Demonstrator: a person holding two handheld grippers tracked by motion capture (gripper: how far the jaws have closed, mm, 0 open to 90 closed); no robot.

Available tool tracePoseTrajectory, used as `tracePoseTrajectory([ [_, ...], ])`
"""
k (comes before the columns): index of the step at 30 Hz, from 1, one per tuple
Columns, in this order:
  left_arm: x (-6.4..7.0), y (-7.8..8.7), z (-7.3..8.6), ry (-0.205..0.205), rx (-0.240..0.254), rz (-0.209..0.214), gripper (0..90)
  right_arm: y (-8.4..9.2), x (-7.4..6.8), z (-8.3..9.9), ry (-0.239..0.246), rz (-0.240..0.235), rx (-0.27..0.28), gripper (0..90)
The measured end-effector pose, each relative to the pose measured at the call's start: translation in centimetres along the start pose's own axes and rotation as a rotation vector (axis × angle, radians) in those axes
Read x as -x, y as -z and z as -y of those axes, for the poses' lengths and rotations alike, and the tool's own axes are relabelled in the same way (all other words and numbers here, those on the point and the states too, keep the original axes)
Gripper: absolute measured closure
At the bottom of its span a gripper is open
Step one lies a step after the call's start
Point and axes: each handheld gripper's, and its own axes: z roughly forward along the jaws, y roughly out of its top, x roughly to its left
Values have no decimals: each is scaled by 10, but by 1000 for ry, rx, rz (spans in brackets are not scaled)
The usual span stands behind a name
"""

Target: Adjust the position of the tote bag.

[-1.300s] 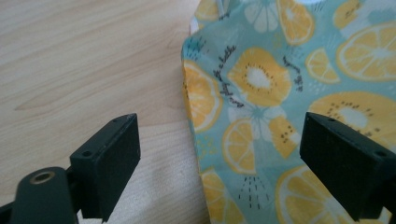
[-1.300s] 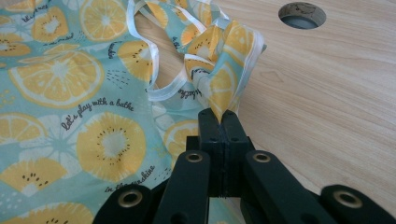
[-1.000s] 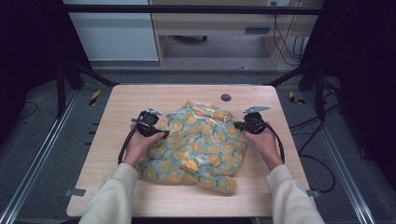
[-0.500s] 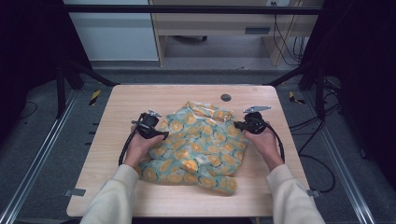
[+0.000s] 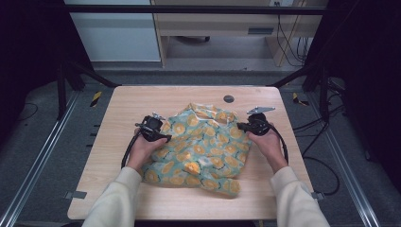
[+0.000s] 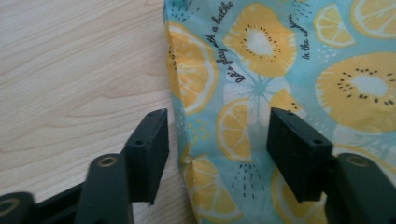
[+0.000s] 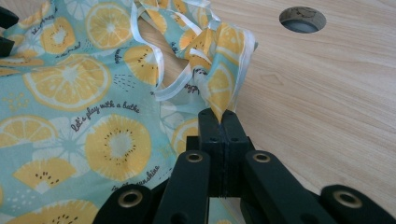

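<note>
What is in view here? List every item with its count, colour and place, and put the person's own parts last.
Fabric bag: one, teal with yellow citrus print, mid-table, crumpled.
Table: one, light wood, centre of the high view.
Hole: one, dark and round, in the table's far side.
Frame rails: two, grey metal, on the floor at either side of the table.
Left gripper: one, black, at the bag's left edge; jaws open, just been closing, edge between them.
Right gripper: one, black, jaws shut on the bag's right corner.
Sleeves: two, cream, at the bottom of the high view.

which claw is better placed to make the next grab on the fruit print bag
Left. The left claw has just been closing, its jaws straddling the edge of the fruit-print bag without pressing it yet. The right claw is already shut on a fold of the bag's far side.
</note>
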Motion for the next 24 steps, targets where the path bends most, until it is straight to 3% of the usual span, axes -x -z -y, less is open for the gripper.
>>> tracePoseTrajectory([
  [11,-1,1,1,-28,-27,6,688,1,0,-1,3,-1,4,900],
  [17,1,2,4,-66,-22,4,844,2,1,-1,7,-2,5,900],
  [24,1,7,3,-67,-6,9,900,6,0,-2,6,0,21,900],
])
